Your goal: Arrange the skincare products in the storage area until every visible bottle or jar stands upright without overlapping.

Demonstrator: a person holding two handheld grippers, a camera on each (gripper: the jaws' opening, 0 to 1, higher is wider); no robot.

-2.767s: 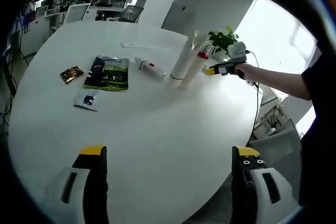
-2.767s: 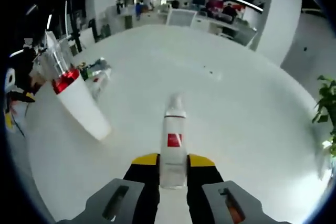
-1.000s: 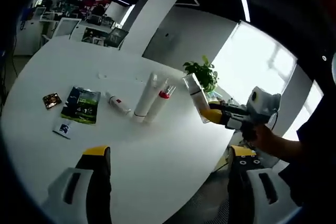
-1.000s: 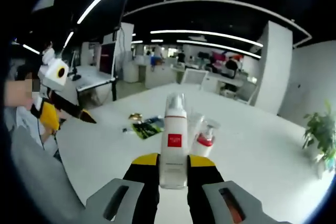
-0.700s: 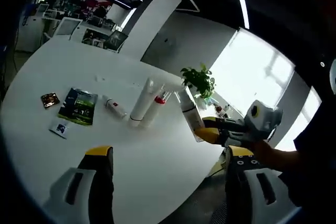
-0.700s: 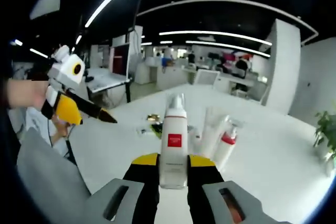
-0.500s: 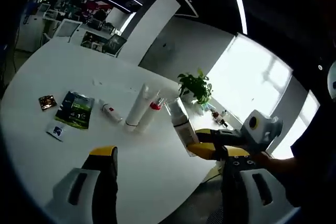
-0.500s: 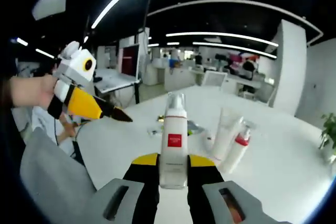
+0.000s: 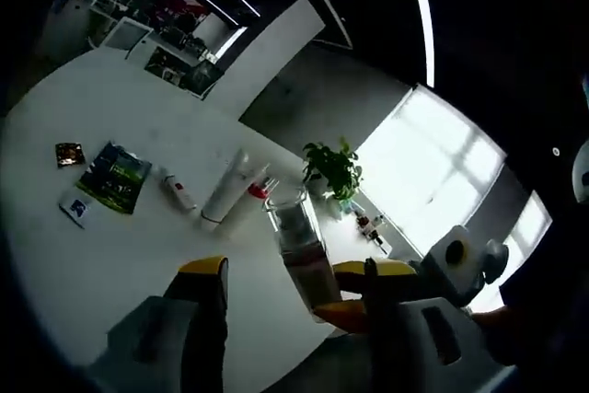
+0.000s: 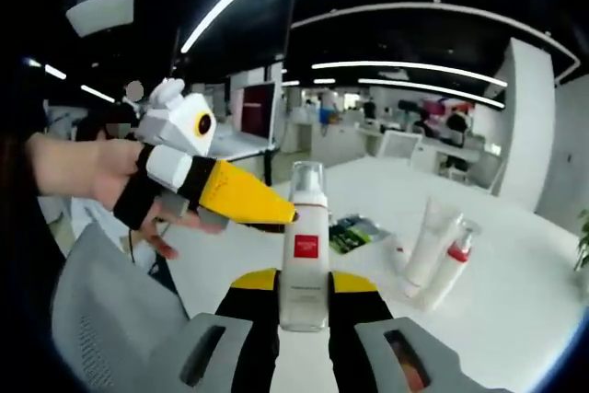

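A white pump bottle (image 10: 304, 250) with a red label stands upright in my right gripper (image 10: 304, 281), which is shut on its lower body. My left gripper (image 10: 276, 213) comes in from the left, its yellow jaw tip level with the bottle's neck. In the left gripper view the same bottle (image 9: 299, 250) sits between the wide-apart jaws of my open left gripper (image 9: 290, 266), and my right gripper (image 9: 342, 312) holds it from below right. On the table a white tube (image 9: 224, 192) and a red-collared bottle (image 9: 254, 194) lean together, beside a small bottle (image 9: 175, 191) lying flat.
The round white table (image 9: 110, 246) also carries a green packet (image 9: 114, 173) and two small sachets (image 9: 68, 153). A potted plant (image 9: 331, 167) stands at its far edge. A grey chair back (image 10: 101, 319) is close at the lower left, and a hand (image 10: 83, 167) holds the left gripper.
The two grippers have come together: the held bottle now lies between the left gripper's jaws, which have narrowed. The right gripper keeps its hold. Both views have swung.
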